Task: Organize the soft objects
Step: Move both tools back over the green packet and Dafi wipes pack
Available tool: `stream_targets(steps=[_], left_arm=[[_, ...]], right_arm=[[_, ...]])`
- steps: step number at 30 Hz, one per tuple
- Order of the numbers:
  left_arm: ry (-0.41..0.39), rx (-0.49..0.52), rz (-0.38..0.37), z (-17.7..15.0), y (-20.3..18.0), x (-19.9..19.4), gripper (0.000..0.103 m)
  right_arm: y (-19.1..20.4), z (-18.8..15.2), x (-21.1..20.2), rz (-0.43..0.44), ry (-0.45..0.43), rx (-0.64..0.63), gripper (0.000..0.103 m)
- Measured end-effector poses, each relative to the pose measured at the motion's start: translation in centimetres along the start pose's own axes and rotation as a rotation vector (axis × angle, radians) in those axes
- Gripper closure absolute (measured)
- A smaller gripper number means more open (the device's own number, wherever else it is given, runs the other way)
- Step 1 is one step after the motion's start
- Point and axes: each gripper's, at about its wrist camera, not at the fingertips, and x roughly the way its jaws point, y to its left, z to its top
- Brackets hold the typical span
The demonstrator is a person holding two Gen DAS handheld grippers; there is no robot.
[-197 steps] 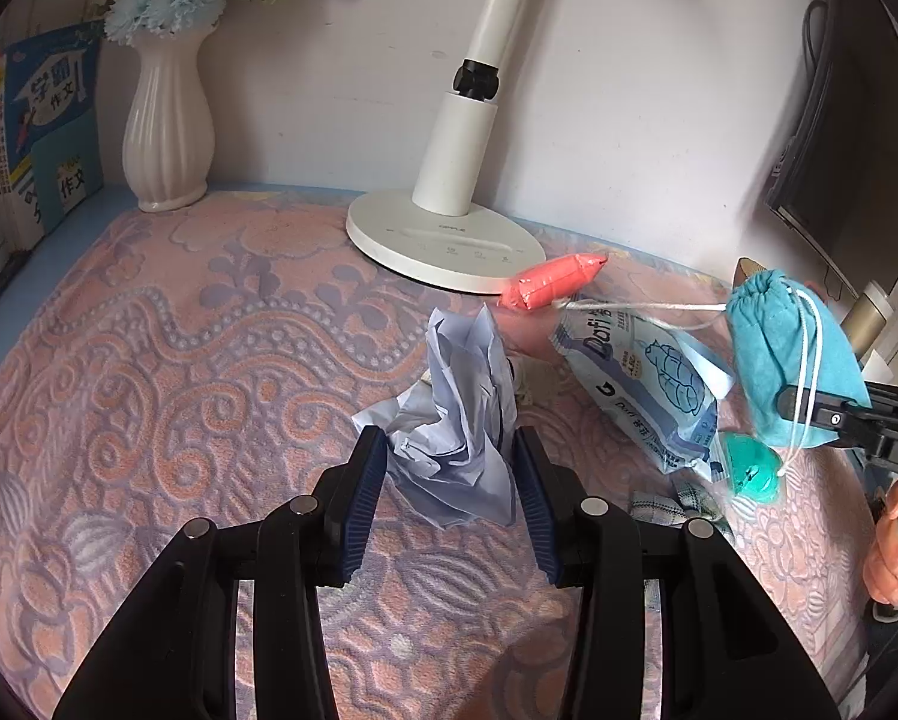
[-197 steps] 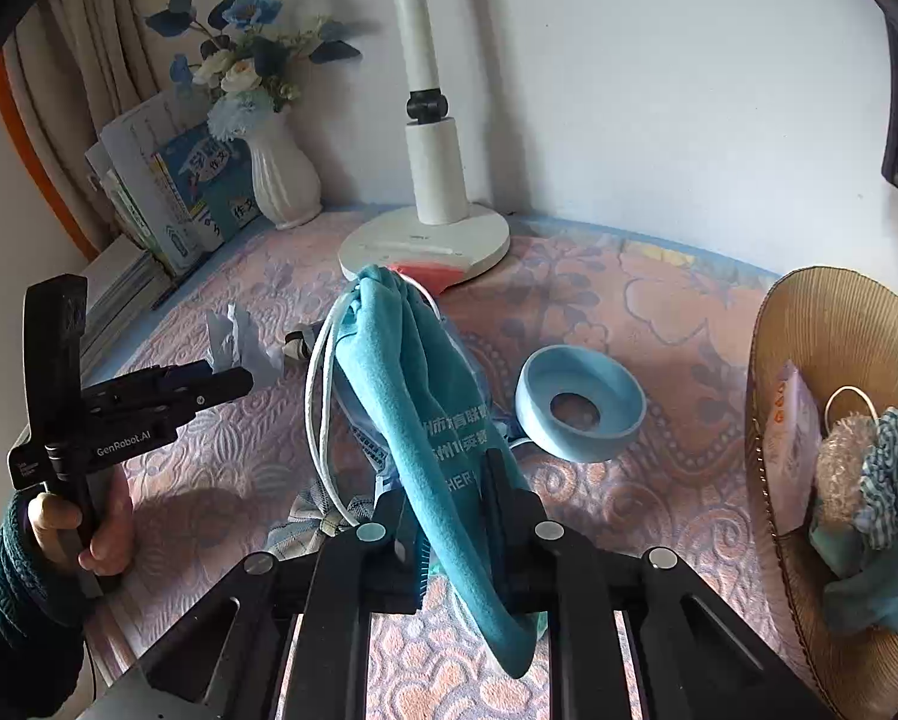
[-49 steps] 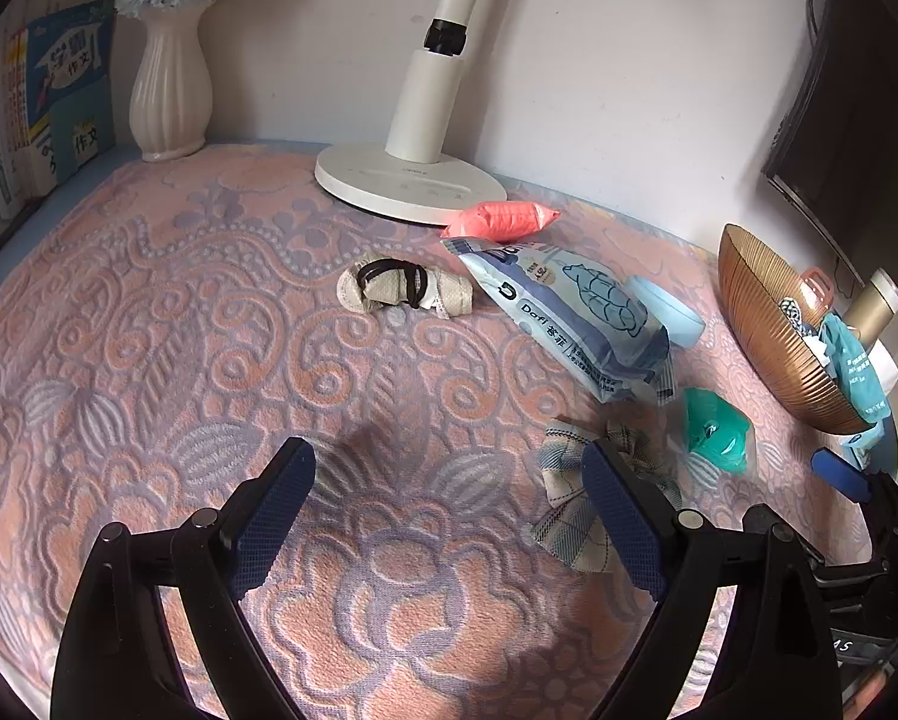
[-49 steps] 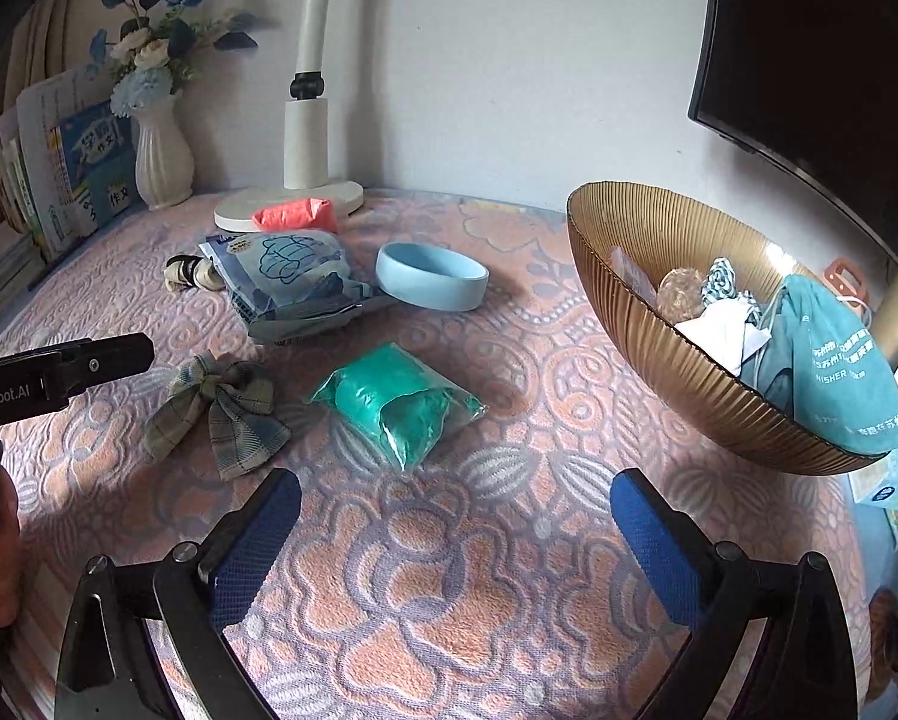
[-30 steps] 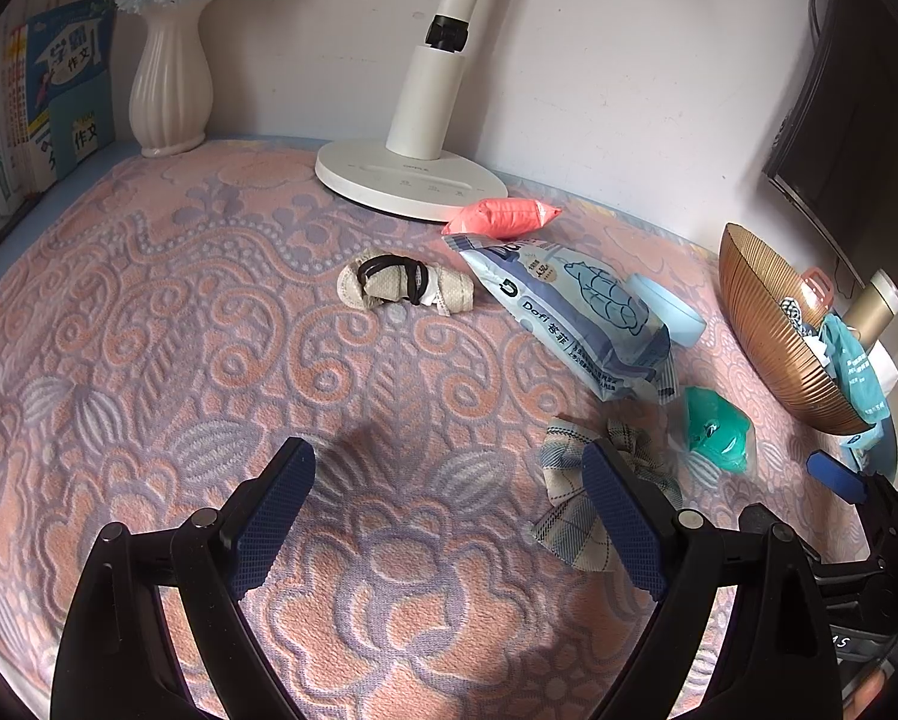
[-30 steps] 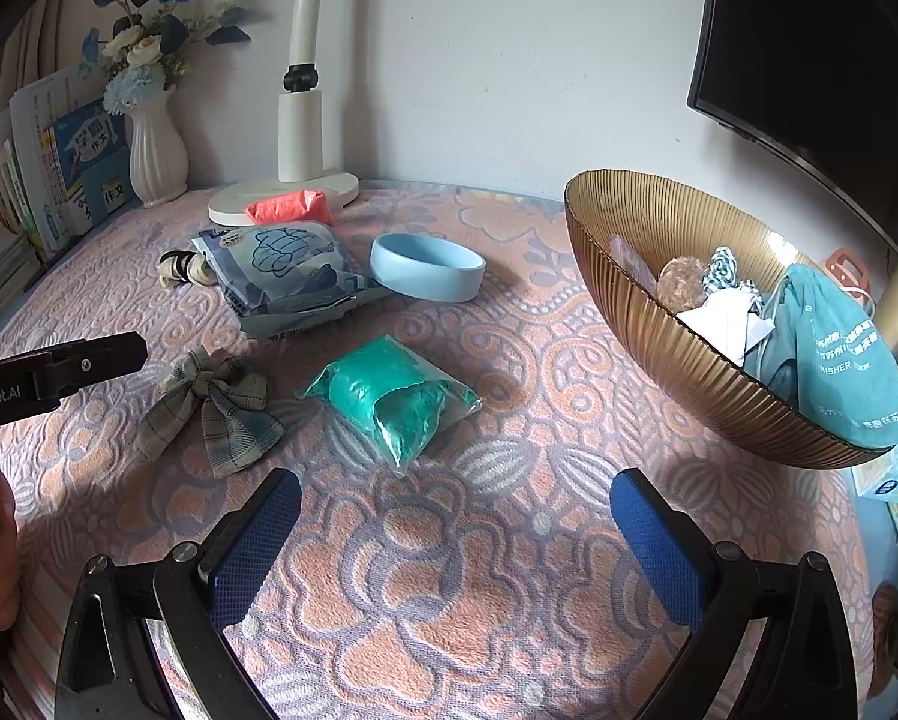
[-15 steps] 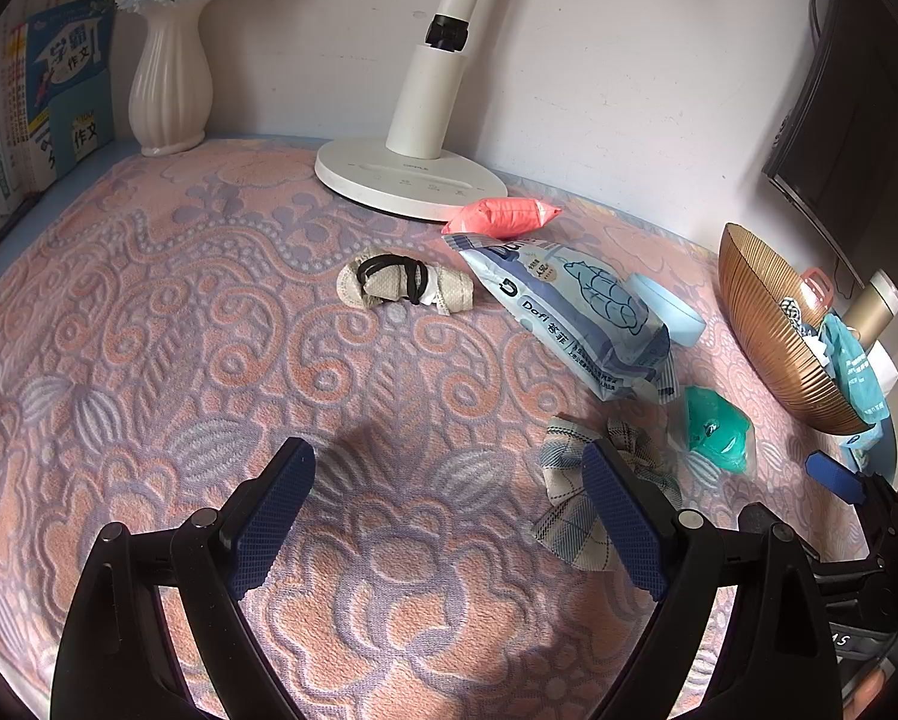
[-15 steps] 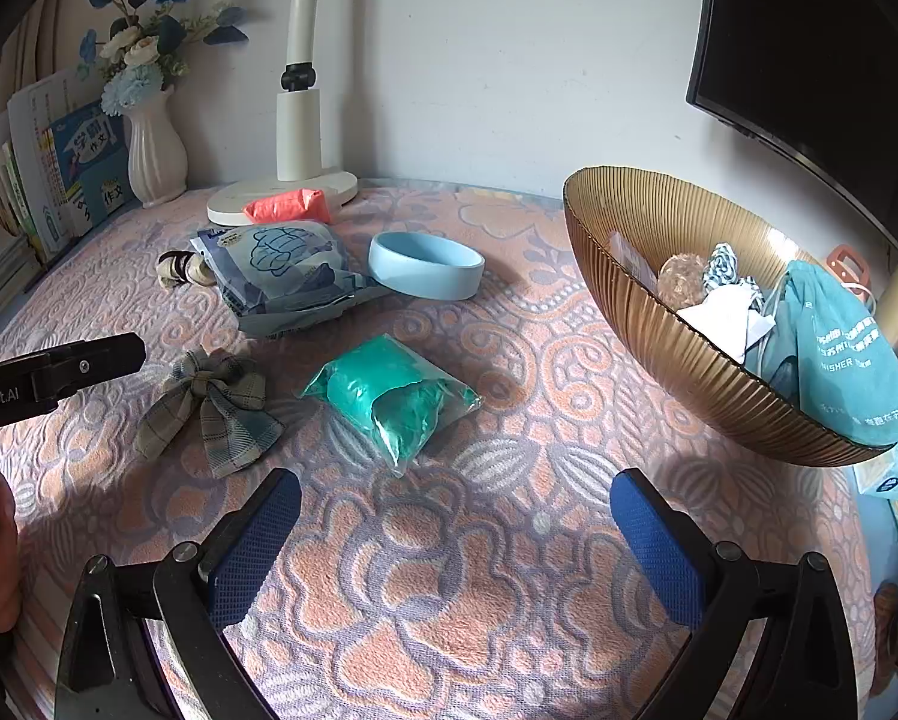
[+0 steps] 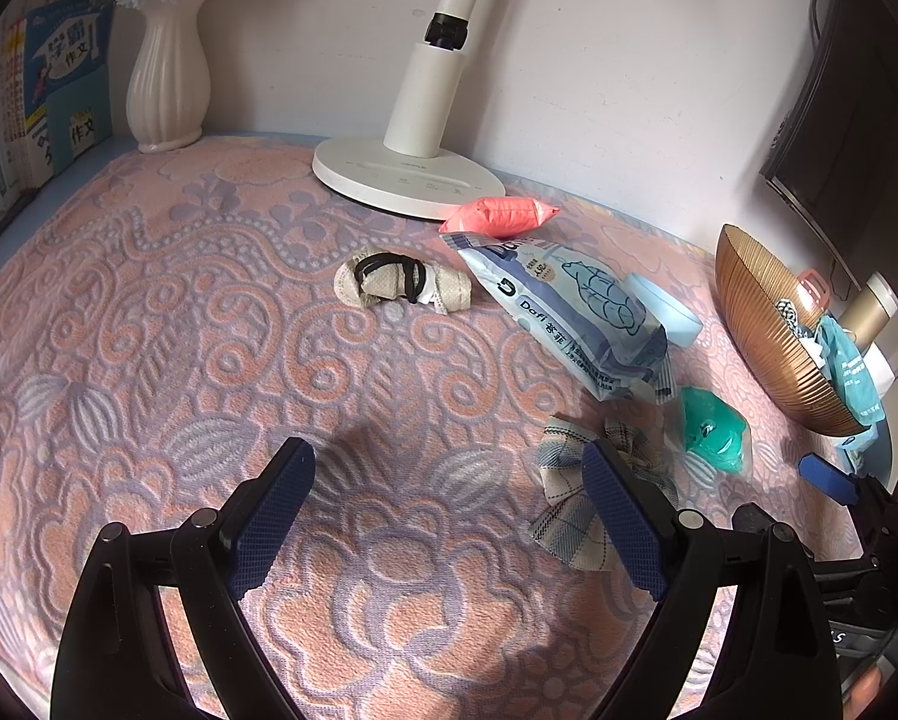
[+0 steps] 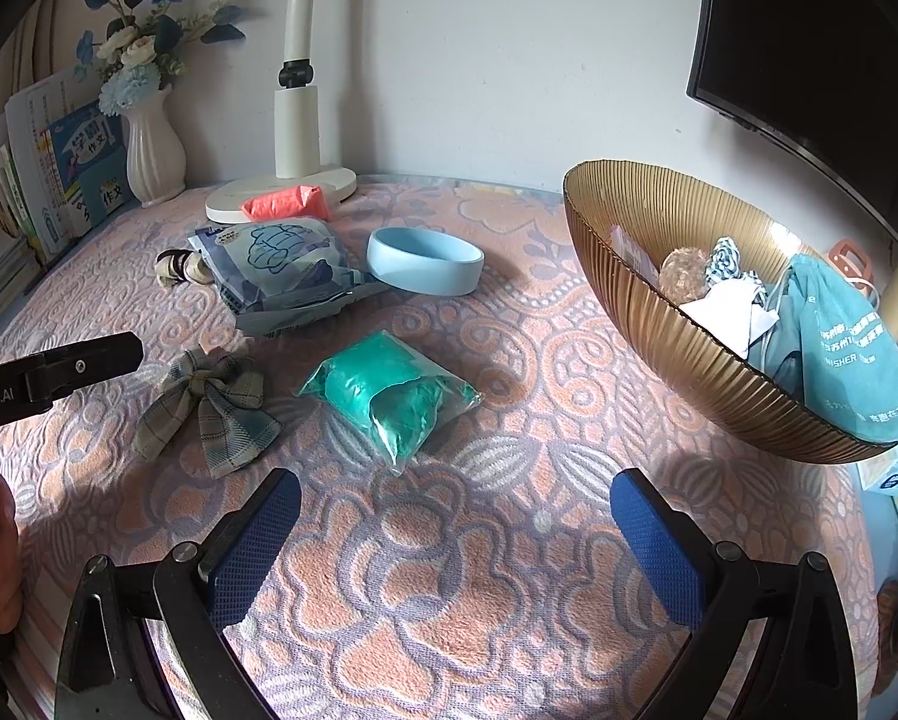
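Observation:
My left gripper (image 9: 449, 498) is open and empty above the patterned cloth. My right gripper (image 10: 454, 540) is open and empty, just in front of a green plastic packet (image 10: 389, 396). A plaid fabric bow (image 10: 209, 402) lies to its left; in the left wrist view the bow (image 9: 574, 480) is partly behind my right finger. A blue-white wipes pack (image 9: 562, 312), a pink packet (image 9: 499, 217) and a beige bundle with black hair ties (image 9: 401, 287) lie farther back. The gold bowl (image 10: 688, 336) at right holds a teal drawstring bag (image 10: 850, 348), white paper and small fabric items.
A white lamp base (image 9: 407, 180) and a white vase with flowers (image 9: 164, 90) stand by the back wall. Books (image 10: 47, 168) lean at the left. A light blue ring (image 10: 425, 267) lies mid-table. A dark monitor (image 10: 820, 60) stands at the right.
Since 6.6 s ago both grippers have let go: the crumpled paper and teal bag now lie in the bowl. Over the last second hardly anything has moved.

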Motion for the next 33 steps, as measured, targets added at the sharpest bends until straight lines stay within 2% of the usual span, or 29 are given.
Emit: stream_targets(steps=[19,23,25,29,33], left_arm=[[0.005,-0.008,-0.002,0.1,0.0,0.0,0.013],[0.054,-0.027,0.041,0.0,0.3,-0.8,0.013],[0.067,-0.004,0.06,0.1,0.2,-2.3,0.013],[0.083,0.041,0.042,1.4,0.7,-5.6,0.013],[0.094,0.032,-0.062,3.8,1.0,-6.5,0.013]], right_arm=[[-0.4,0.0,-0.1,0.009,-0.001,0.023,0.0],[-1.1,0.1,-0.4,0.011,-0.01,0.058,0.0],[-1.6,0.1,-0.6,0.021,-0.006,0.077,0.0],[-2.6,0.0,-0.7,0.078,0.039,0.128,0.0],[-2.8,0.2,-2.2,0.226,0.069,0.184,0.0]])
